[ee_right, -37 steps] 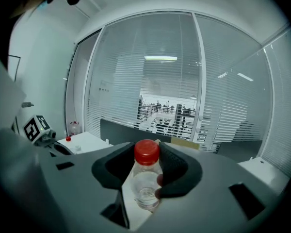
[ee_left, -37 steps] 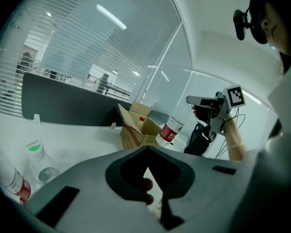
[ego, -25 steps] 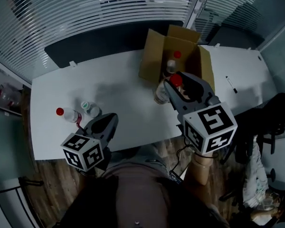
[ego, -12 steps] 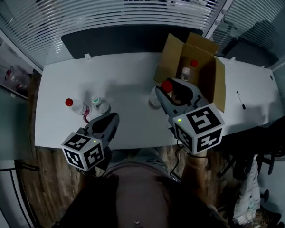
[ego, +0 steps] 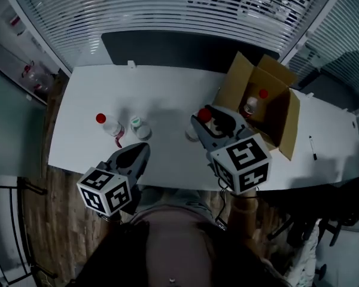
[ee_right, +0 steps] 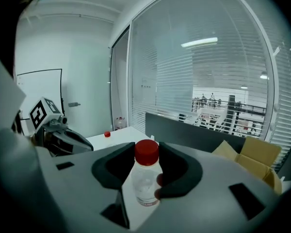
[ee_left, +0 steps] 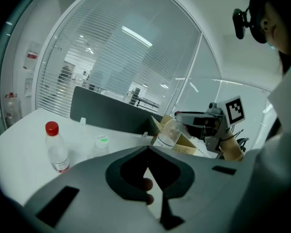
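Now the right tongs (ego: 207,121) are standing further from the open cardboard box (ego: 235,89) than half a second ago, having drifted along the white surface (ego: 167,97) toward its middle, and the box is sitting further right in the head view. The left gripper view has swung round too: the two standing bottles, formerly low at its left edge, are now showing higher and further in.

The right tongs are clamping a clear plastic bottle (ego: 204,115) with a round red screw cap; the moulded grey jaws are pressing its neck and shoulder from both sides, with the bottle upright between them and above the surface. The left tongs (ego: 137,155) are closed with nothing between them, hovering near the surface's front edge.

Just beyond the left tongs, a red-capped bottle (ego: 109,125) with a red label and a shorter green-capped bottle (ego: 139,126) are standing side by side. Another red-capped bottle (ego: 261,94) is standing inside the brown box.
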Tool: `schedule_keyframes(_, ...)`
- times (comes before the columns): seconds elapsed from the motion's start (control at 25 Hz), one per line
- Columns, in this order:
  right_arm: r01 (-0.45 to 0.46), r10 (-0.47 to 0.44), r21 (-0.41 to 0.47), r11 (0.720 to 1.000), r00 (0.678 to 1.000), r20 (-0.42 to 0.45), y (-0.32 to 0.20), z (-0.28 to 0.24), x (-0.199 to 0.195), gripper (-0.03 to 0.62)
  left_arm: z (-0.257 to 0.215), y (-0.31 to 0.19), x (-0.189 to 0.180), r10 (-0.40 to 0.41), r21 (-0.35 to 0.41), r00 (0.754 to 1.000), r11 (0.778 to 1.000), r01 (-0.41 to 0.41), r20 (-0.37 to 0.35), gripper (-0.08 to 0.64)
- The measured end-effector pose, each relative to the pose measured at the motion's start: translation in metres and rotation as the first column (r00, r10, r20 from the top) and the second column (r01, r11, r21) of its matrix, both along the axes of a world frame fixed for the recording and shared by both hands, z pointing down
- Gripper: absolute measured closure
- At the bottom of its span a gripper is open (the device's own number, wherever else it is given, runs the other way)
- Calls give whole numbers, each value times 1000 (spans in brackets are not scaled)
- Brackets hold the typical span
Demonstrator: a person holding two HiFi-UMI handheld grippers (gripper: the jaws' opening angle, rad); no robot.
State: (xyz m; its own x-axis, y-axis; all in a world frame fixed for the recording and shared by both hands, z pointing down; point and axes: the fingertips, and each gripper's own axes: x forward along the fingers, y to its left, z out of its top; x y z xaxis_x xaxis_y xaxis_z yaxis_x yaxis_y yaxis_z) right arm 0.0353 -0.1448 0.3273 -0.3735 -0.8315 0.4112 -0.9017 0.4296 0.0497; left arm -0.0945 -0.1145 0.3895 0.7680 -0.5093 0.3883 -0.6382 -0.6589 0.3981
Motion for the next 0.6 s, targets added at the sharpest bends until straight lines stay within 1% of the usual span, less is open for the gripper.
schedule_keyframes(0.2,48,-48,-20,999,999,3,-7,9,-14,433,2,0,-11,-57,-2,998,998,57,5,552)
schedule_keyframes(0.4,97,-99,-55,994,995,-22,-12,31,-28,433,2,-2,-25,-112,-3,994,994,112,3,552)
schedule_keyframes(0.6,127,-130,-77,989,991,-33,-18,55,-40,433,8,1,-33,-146,-16,989,989,146,8,552)
